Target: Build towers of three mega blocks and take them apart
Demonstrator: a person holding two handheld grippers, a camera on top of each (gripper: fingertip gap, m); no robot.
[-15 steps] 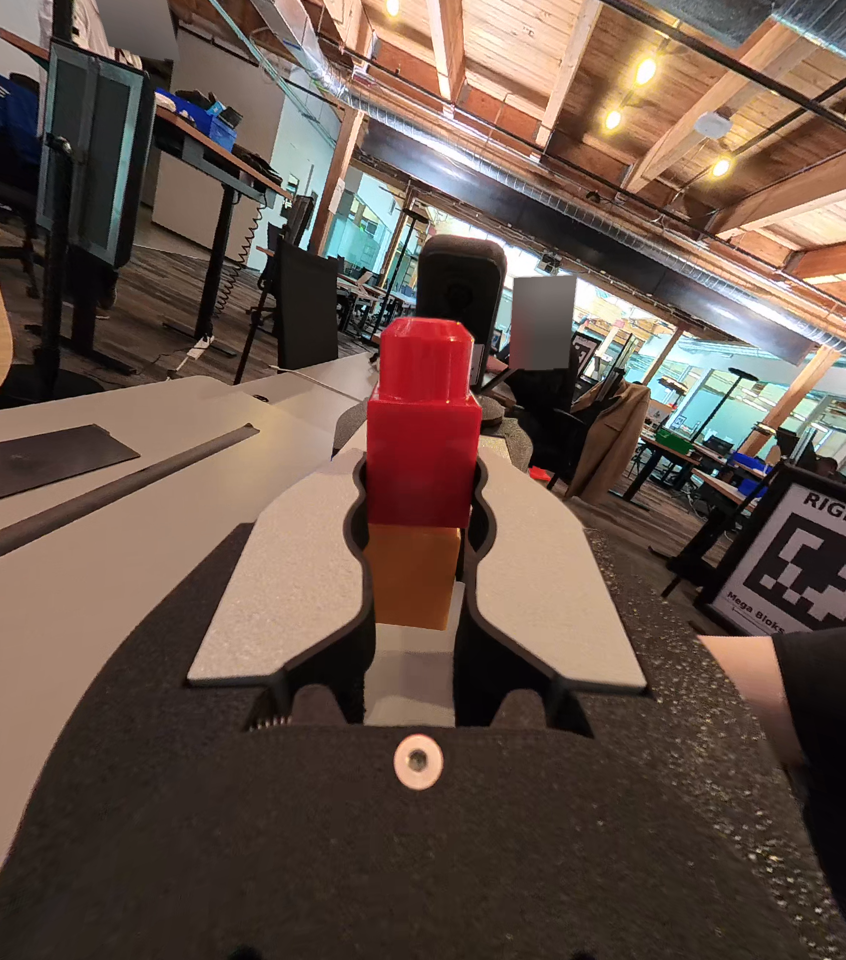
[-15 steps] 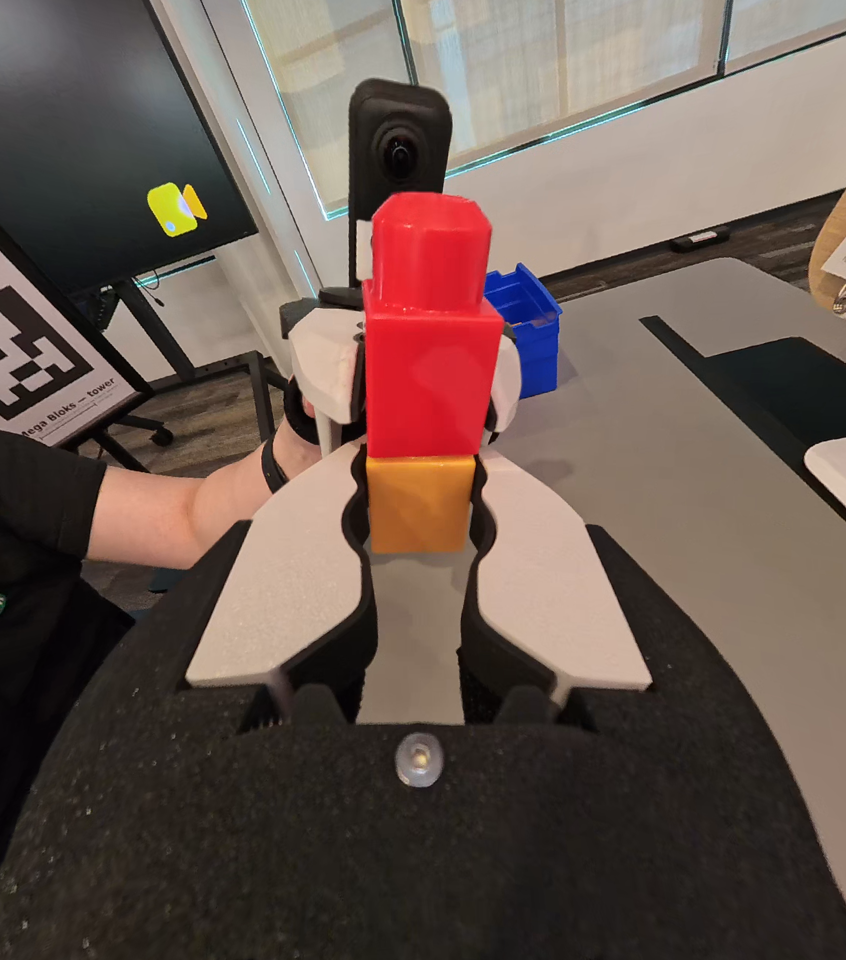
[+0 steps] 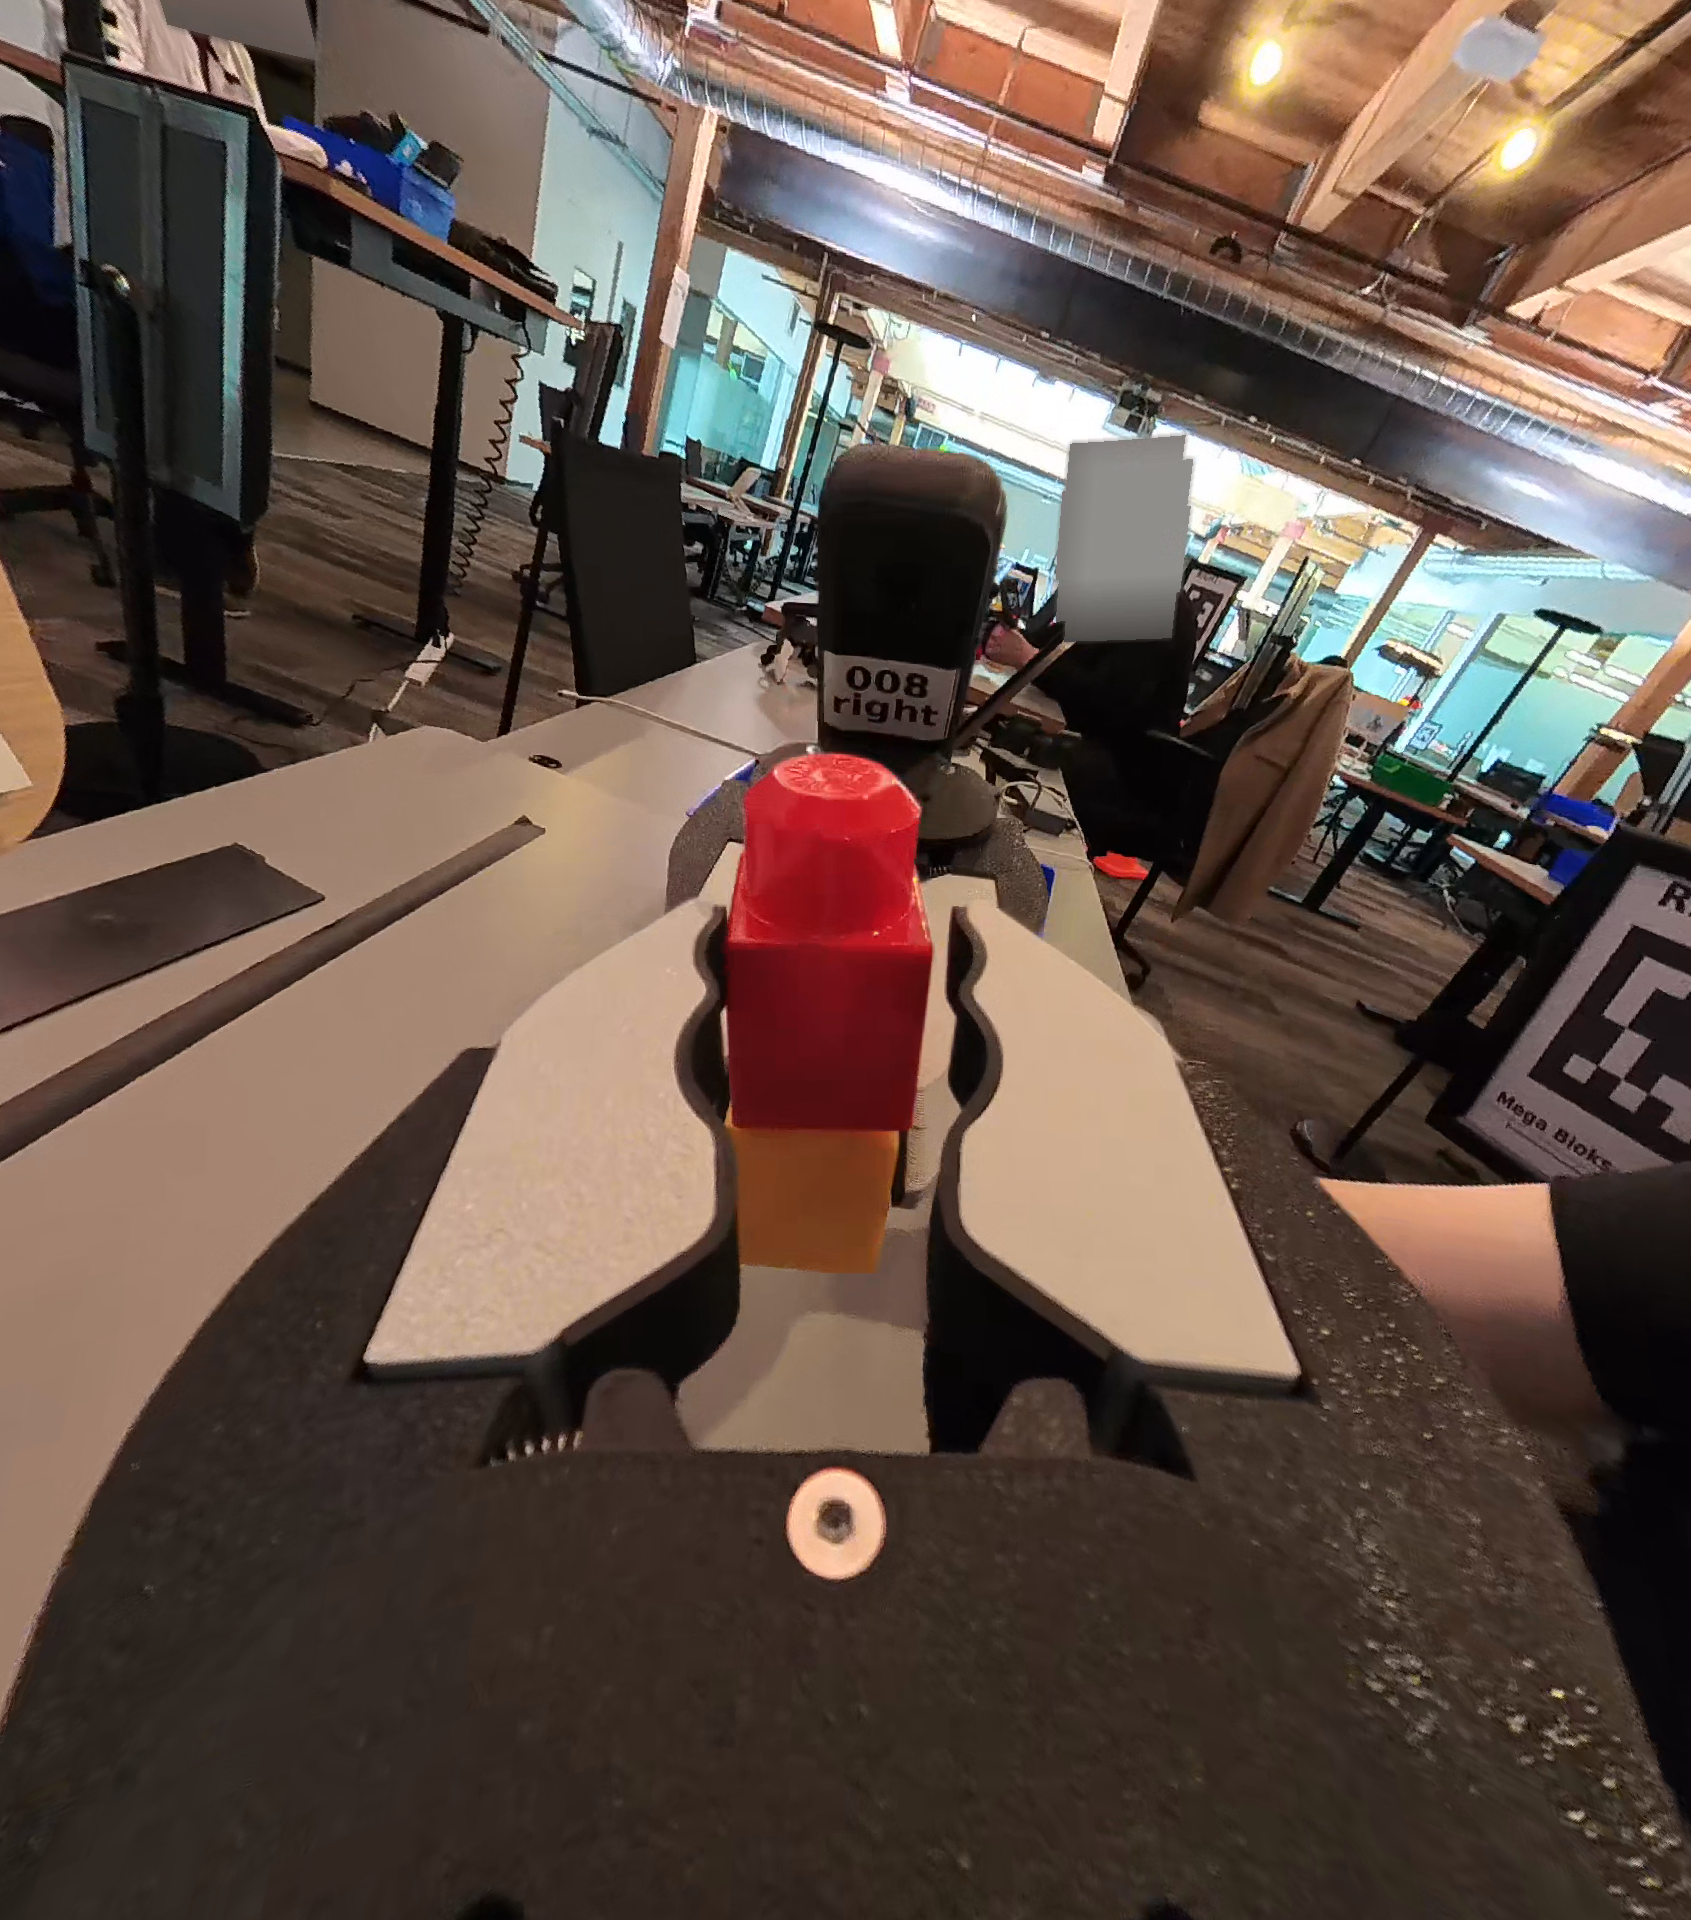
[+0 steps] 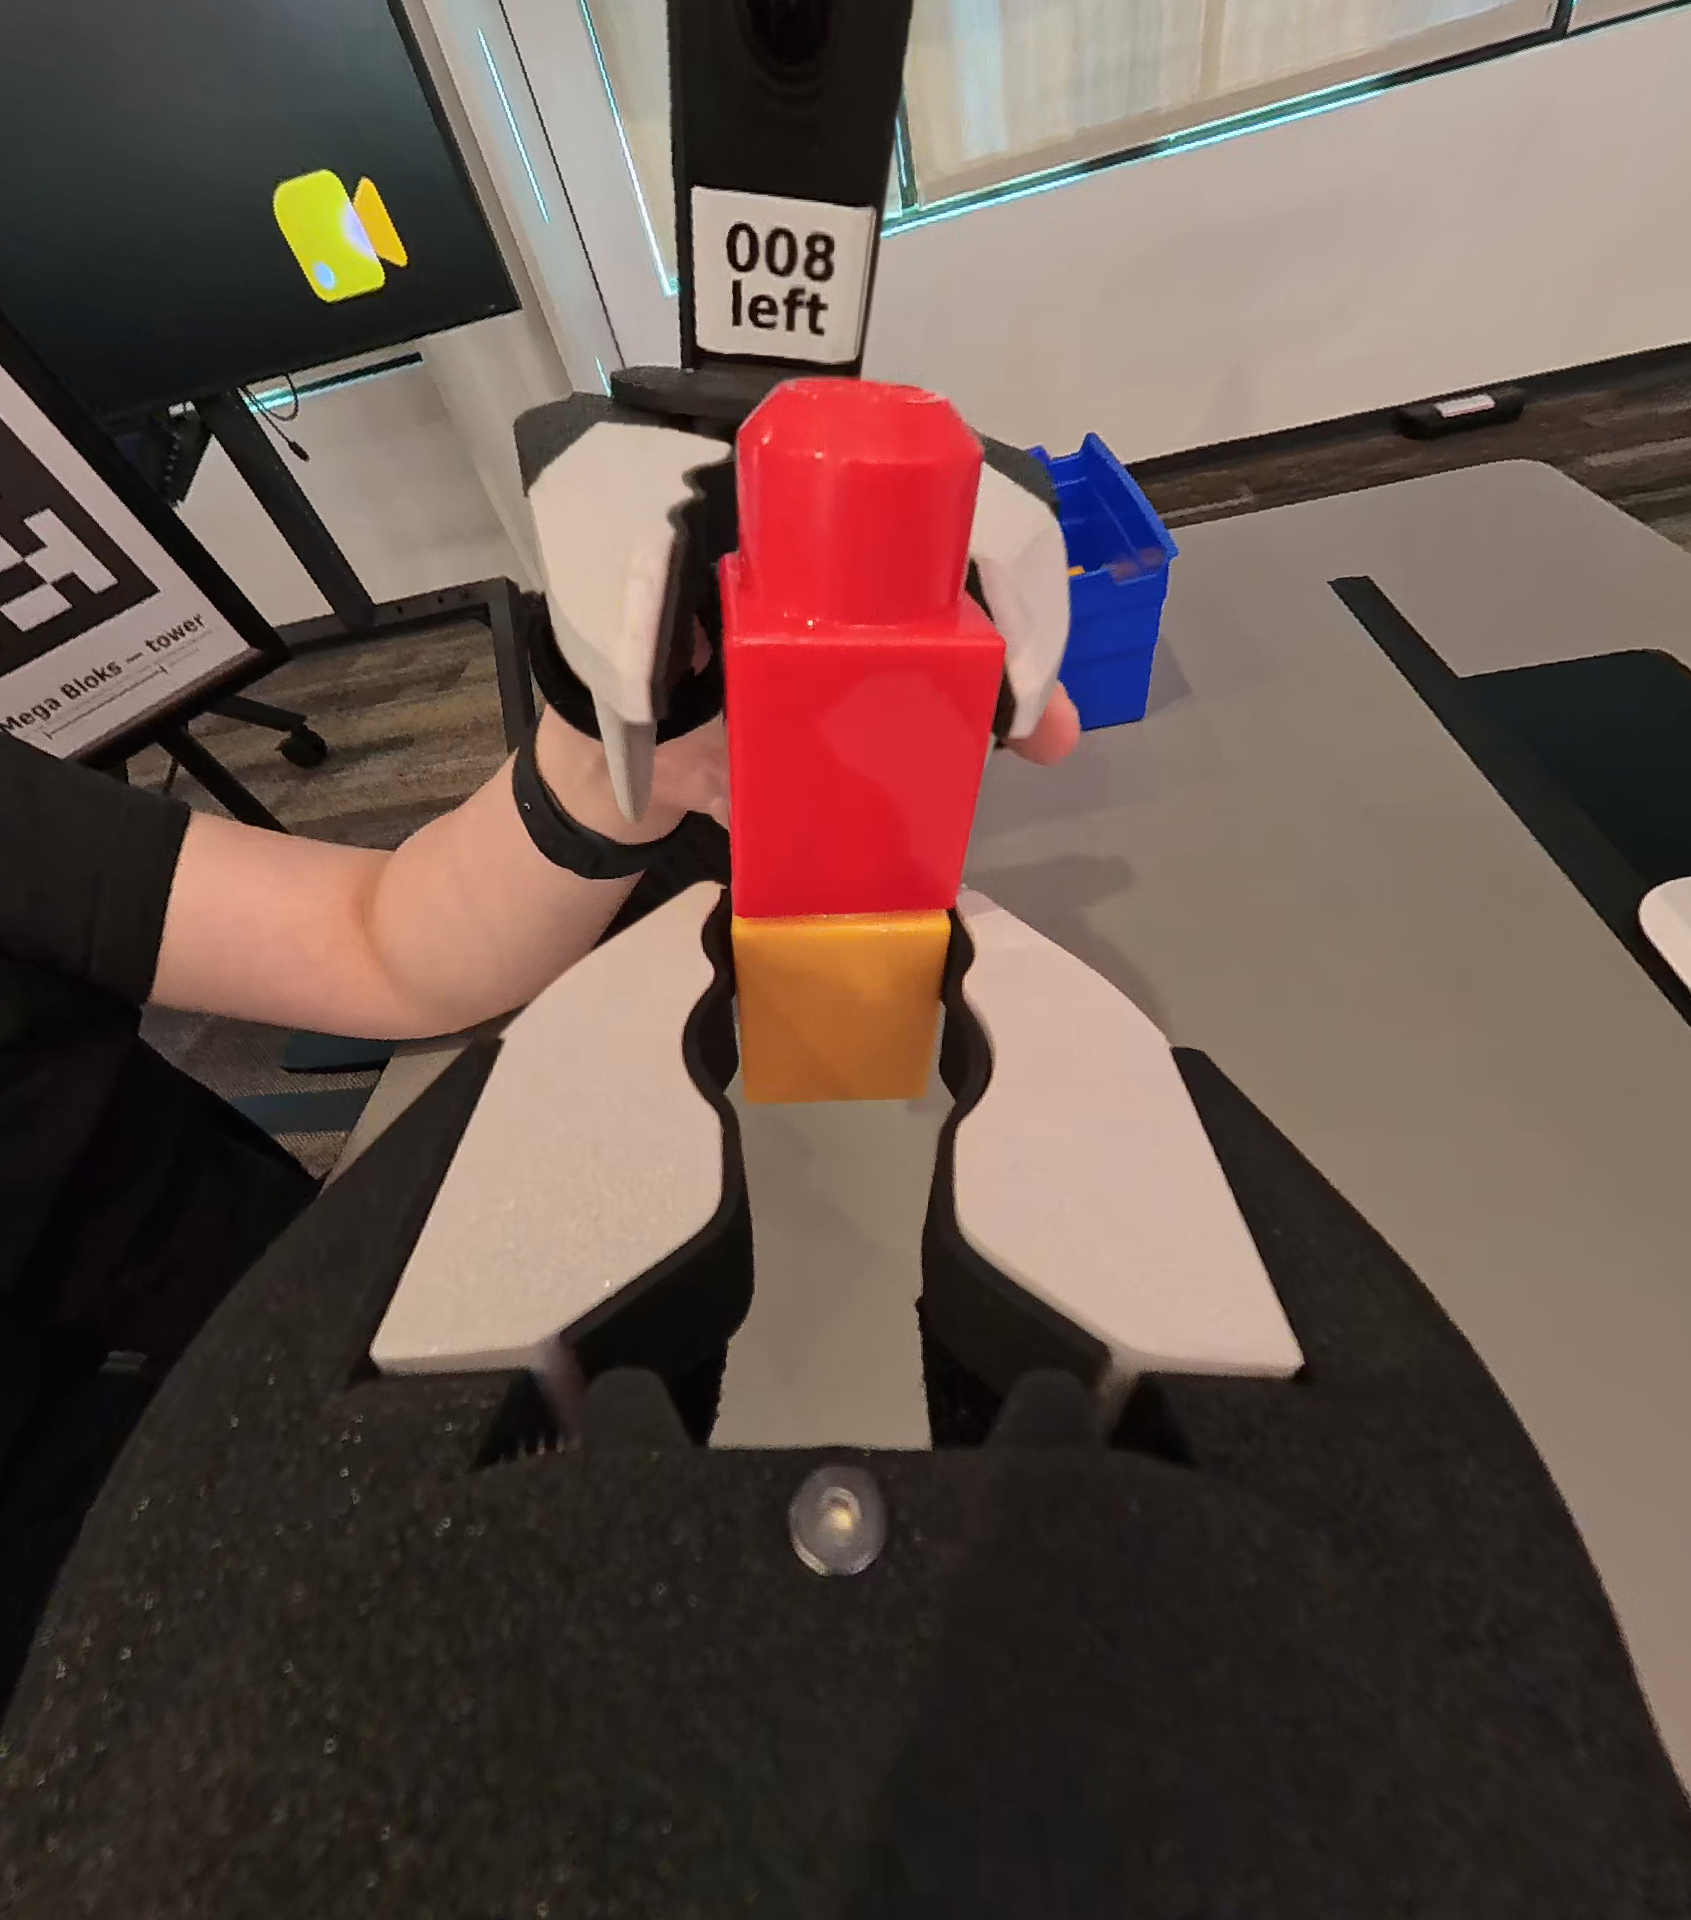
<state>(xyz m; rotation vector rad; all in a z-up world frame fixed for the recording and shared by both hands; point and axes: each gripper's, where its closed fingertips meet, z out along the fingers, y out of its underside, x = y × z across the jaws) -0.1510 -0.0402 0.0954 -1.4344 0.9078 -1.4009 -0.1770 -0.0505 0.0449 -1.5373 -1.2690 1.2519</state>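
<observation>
A red block point(image 3: 825, 1018) sits pressed onto an orange block point(image 3: 810, 1195), a two-block stack between both grippers. In the right wrist view my right gripper point(image 4: 839, 904) is shut on the orange block point(image 4: 836, 1003), and the red block point(image 4: 856, 748) stands above its fingertips. My left gripper point(image 3: 836, 925) flanks the red block from the opposite side. Its jaws are slightly parted, with a thin gap beside the block. It also shows in the right wrist view point(image 4: 825, 769), facing me around the red block's upper part. No third block is in view.
The grey table point(image 4: 1340, 935) lies under the stack. A blue bin point(image 4: 1111, 603) stands behind the left gripper. A black mat point(image 3: 82, 935) and a dark strip lie to the left. A framed marker sign point(image 3: 1672, 1018) stands off the table's side. The person's forearm point(image 4: 353, 935) reaches in.
The left gripper's jaws have parted slightly off the red block, and it now looks down on the stud. The right gripper still holds the orange block.
</observation>
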